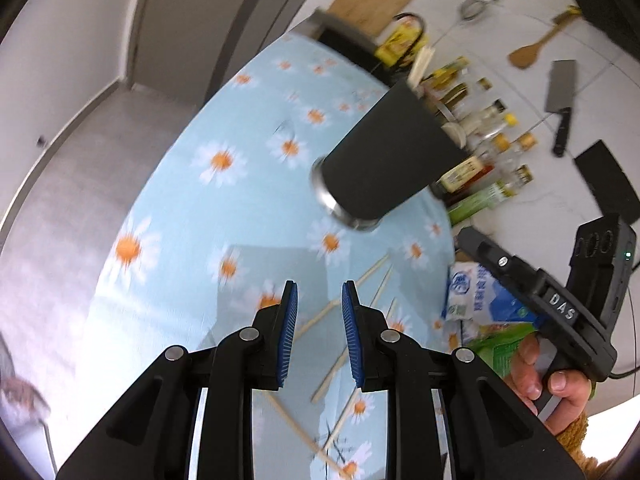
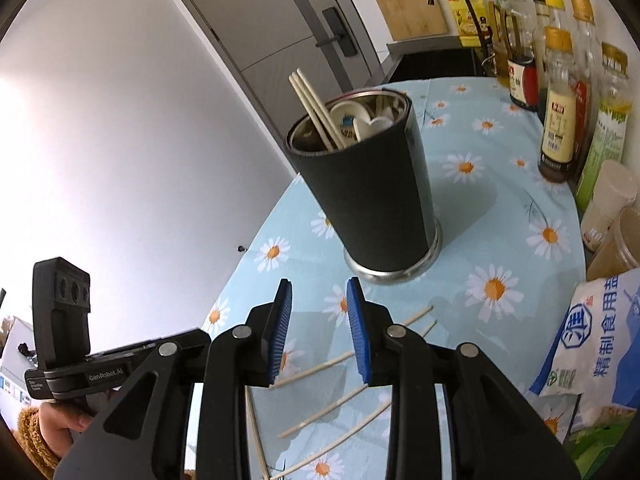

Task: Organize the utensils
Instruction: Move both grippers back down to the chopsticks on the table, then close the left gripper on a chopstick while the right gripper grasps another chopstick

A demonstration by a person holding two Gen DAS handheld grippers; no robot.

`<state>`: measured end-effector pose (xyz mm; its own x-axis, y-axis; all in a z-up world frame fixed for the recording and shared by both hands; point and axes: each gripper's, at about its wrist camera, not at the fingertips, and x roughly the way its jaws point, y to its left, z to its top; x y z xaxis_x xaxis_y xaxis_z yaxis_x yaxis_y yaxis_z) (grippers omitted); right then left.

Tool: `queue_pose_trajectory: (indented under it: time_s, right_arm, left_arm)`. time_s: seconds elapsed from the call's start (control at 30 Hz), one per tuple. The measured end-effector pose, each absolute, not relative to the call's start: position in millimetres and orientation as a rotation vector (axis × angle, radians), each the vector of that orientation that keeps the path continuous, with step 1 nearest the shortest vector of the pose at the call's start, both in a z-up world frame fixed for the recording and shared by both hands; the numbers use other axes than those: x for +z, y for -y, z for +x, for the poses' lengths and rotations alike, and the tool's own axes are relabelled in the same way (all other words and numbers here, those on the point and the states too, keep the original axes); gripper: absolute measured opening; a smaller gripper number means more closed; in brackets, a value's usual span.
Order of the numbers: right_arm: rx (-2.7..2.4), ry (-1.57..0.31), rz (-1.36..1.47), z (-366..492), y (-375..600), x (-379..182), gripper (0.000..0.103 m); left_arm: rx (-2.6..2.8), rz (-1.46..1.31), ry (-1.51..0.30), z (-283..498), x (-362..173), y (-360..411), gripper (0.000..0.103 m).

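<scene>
1. Loose chopsticks [image 2: 340, 400] lie scattered flat on the daisy-print tablecloth [image 2: 500, 184], just in front of and partly under both pairs of tongs. The dark holder cup [image 2: 368, 184] stands upright beyond them, farther from the person, with chopsticks and white spoons already in it.

2. The right tongs [image 2: 318, 328] stand part-open with nothing between the blue pads [image 2: 280, 332]; the cloth shows plainly through the gap. The sticks lie just below and beyond their tips.

3. The left tongs [image 1: 318, 332] are likewise part-open and empty. In the left wrist view the sticks [image 1: 340, 356] run under and past the tips, towards the right side of the picture.

4. The long axis matters most: in the right wrist view most sticks run slantwise, from lower left up to upper right, roughly parallel to one another and crossing the line the tongs point along at an angle. At least one thinner stick near the bottom edge lies at another angle.

5. Both hands look about equally near the pile; I judge the right tongs slightly better placed, since several sticks lie straight ahead of their gap. The jaws should close across a stick's width, so the wrist may need to roll first.

6. The salt bag [image 2: 592, 340] and the bottles [image 2: 560, 120] crowd the right side, near the stick ends.
</scene>
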<state>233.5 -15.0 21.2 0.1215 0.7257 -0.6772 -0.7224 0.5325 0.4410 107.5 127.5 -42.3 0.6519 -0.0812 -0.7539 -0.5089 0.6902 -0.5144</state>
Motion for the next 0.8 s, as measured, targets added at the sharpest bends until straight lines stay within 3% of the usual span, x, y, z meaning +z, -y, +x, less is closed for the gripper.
queue_pose_trajectory:
  time_s: [0.8]
  right_arm:
    - [1.135, -1.156, 0.042, 227, 37, -21, 0.03]
  left_arm:
    - [0.492, -0.98, -1.29, 112, -111, -101, 0.022]
